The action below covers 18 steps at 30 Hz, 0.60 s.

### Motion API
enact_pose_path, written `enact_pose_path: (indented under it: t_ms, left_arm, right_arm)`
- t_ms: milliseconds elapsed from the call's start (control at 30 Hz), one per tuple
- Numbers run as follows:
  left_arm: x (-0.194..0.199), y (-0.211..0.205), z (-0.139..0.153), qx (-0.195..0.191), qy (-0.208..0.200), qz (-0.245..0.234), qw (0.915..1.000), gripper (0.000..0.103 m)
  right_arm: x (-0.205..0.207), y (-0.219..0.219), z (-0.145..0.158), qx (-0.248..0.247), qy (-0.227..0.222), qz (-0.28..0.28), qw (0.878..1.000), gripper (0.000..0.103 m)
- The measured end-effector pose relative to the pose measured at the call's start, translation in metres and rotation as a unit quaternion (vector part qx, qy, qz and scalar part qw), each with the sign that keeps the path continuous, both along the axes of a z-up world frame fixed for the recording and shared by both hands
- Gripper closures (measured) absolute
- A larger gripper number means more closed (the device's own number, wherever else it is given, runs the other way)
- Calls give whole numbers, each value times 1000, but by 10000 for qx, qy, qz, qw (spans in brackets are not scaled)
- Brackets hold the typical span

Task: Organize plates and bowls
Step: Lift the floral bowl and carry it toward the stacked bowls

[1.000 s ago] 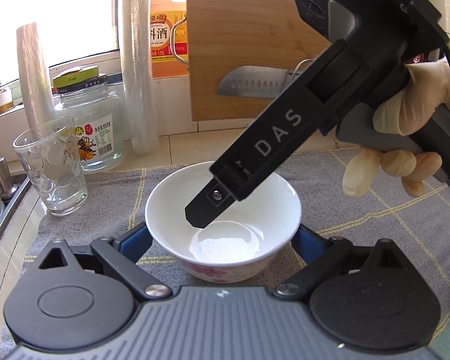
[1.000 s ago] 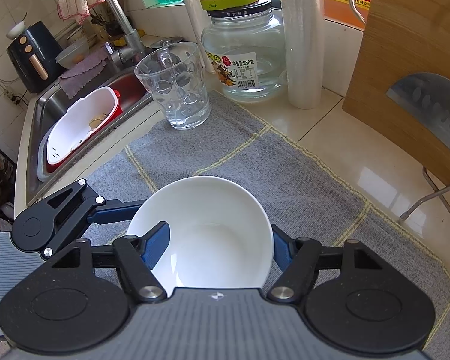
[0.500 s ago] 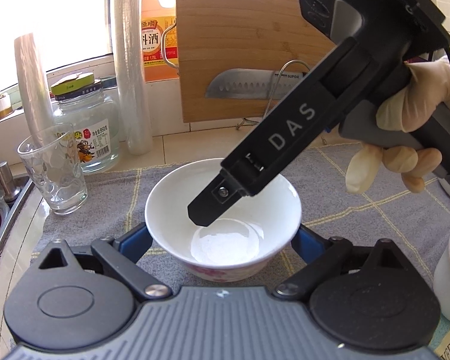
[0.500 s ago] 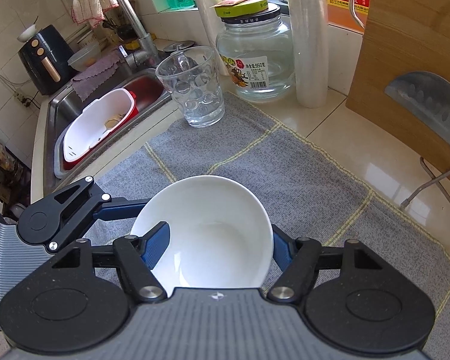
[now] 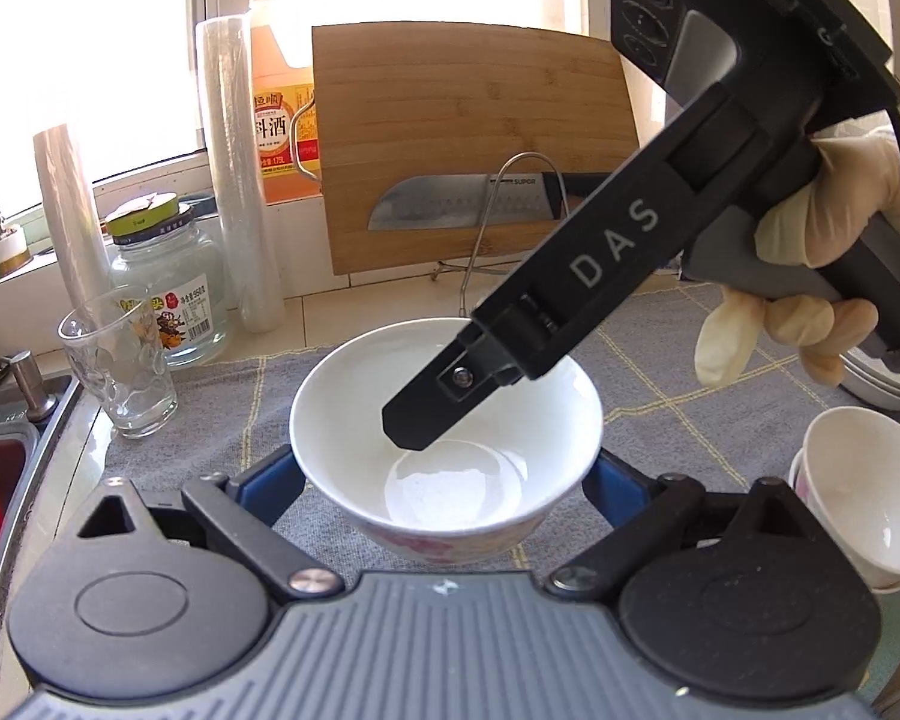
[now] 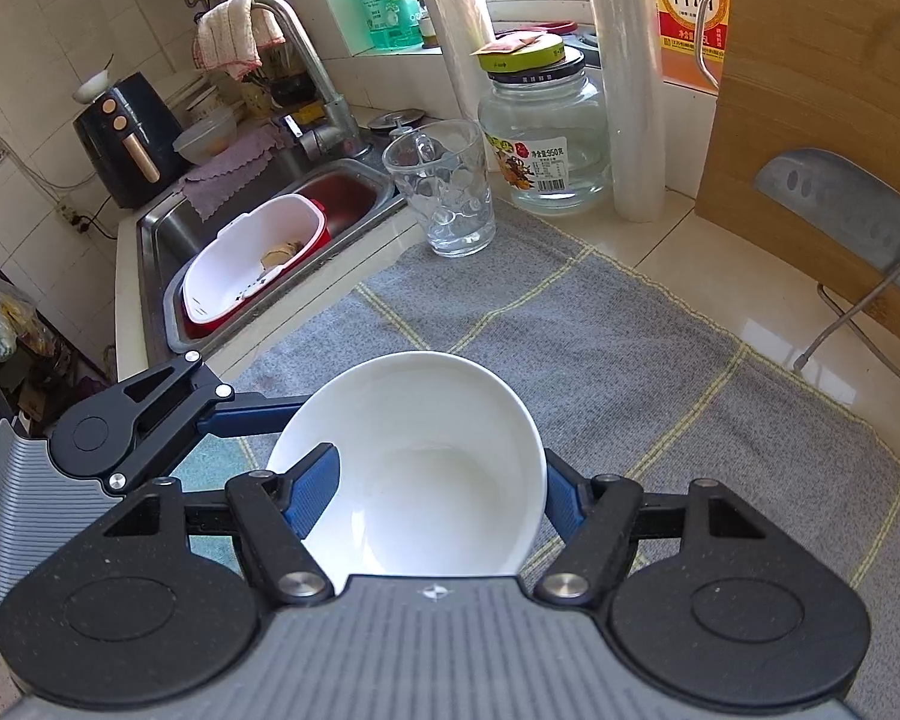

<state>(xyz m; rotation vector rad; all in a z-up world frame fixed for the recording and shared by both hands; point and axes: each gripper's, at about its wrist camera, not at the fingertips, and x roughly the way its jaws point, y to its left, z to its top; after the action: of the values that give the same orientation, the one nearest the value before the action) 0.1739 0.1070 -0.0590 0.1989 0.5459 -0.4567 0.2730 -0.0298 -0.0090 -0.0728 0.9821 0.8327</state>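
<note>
Holding one white bowl (image 5: 447, 438) with both tools at once. Left hand-held gripper (image 5: 447, 480): blue pads either side of the bowl's outer wall, jaws wide to the bowl's width; they look closed on it, contact partly hidden by the bowl body. Right hand-held gripper (image 6: 432, 498): one finger inside the rim on the left, the other outside on the right, so it appears to pinch across the bowl. From the left wrist view its black finger dips into the bowl from the upper right.

Bowl sits over the grey cloth (image 6: 600, 348) on the counter (image 6: 708, 258), near the front edge. Can't tell if it is resting on the cloth or lifted just off it.

Right of the bowl, by the counter's right edge: a stack of small white bowls (image 5: 858, 498), tilted. Behind that, a sliver of stacked plates (image 5: 882, 384) behind the gloved hand (image 5: 810, 276).

Further back: drinking glass (image 5: 120, 366) at the cloth's left-back corner, glass jar (image 5: 168, 294), cling-film rolls, cutting board (image 5: 474, 150) with knife (image 5: 468, 204) against the wall. Sink (image 6: 258, 228) left of the counter.

Progress, my read: partway. Some bowls already nested, plates already piled; this bowl is the one in hand and likely goes onto the bowl stack. Not yet placed. No other loose dishes in view.
</note>
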Motion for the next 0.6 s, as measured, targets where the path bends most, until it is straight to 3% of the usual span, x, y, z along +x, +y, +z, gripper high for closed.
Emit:
enact_pose_path:
  t_ms: [600]
  left_arm:
    - [-66, -28, 40, -99, 74, -423, 9990, 5]
  right_arm:
    - [-76, -60, 27, 262, 48, -413, 9988, 27]
